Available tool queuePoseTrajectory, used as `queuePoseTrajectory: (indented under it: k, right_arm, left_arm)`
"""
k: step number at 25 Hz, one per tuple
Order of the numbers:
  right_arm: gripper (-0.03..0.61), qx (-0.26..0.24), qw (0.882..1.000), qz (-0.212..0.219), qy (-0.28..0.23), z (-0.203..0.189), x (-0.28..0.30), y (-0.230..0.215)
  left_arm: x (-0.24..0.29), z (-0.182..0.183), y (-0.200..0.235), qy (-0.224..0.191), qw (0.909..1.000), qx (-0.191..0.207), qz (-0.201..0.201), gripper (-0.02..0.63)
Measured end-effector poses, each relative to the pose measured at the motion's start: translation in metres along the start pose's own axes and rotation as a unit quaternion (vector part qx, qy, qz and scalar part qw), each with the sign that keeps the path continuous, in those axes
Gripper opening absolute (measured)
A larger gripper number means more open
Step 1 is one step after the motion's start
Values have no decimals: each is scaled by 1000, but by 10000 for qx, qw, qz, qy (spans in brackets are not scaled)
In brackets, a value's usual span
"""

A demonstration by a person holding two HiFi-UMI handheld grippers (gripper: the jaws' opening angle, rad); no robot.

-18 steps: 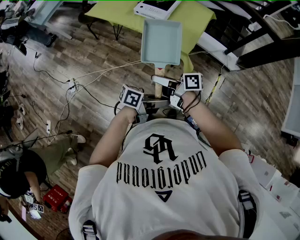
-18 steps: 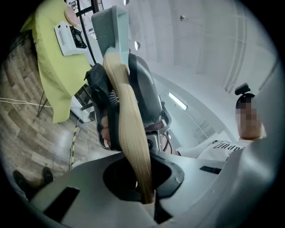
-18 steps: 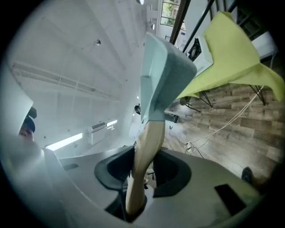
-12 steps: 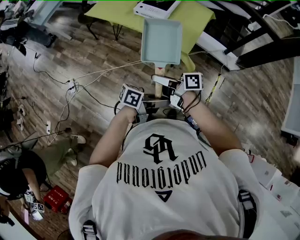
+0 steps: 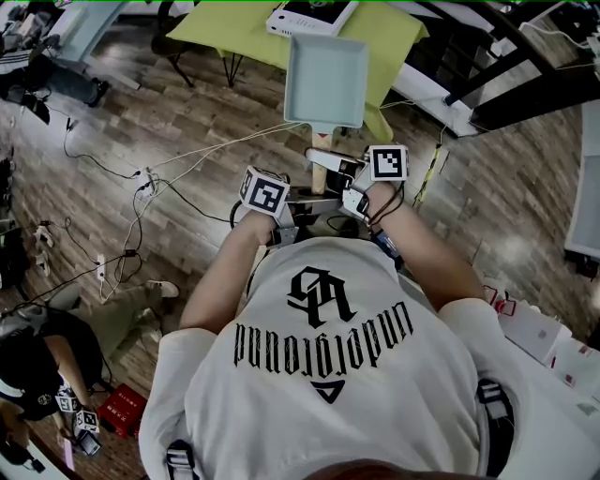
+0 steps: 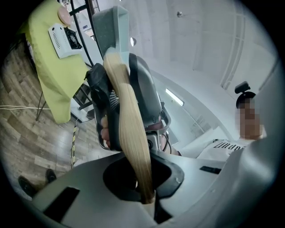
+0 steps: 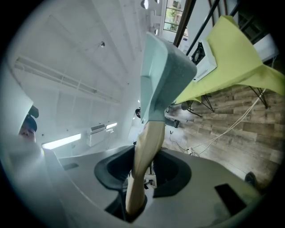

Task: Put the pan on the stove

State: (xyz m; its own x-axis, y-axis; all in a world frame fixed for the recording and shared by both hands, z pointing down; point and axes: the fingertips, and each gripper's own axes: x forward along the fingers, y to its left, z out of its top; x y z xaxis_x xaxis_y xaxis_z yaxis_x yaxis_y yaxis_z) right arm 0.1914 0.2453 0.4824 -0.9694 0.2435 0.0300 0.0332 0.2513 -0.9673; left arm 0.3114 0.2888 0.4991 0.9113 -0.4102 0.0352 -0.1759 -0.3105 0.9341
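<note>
At the top centre of the head view, the pale square pan (image 5: pixel 324 80) hangs in the air above the wood floor (image 5: pixel 216 103), and its far rim overlaps the yellow-green table (image 5: pixel 234 23). A white appliance (image 5: pixel 309 14) on that table is cut off by the frame's top edge; whether it is the stove I cannot tell. The pan's wooden handle (image 5: pixel 319 172) runs down toward the person and is mostly hidden behind the two grippers. The left gripper (image 6: pixel 144 196) is squeezed fully together on the handle's end, which vanishes into the jaw slot. The right gripper (image 7: pixel 133 207), its jaws about half apart, clamps the handle nearer the pan.
</note>
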Motion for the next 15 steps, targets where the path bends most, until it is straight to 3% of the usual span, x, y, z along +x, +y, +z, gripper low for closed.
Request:
queuePoseTrajectory:
  k: [15]
  right_arm:
    - [129, 33, 9998, -43, -196, 6, 46, 3]
  left_arm:
    - [-47, 9, 5, 189, 9998, 38, -52, 9]
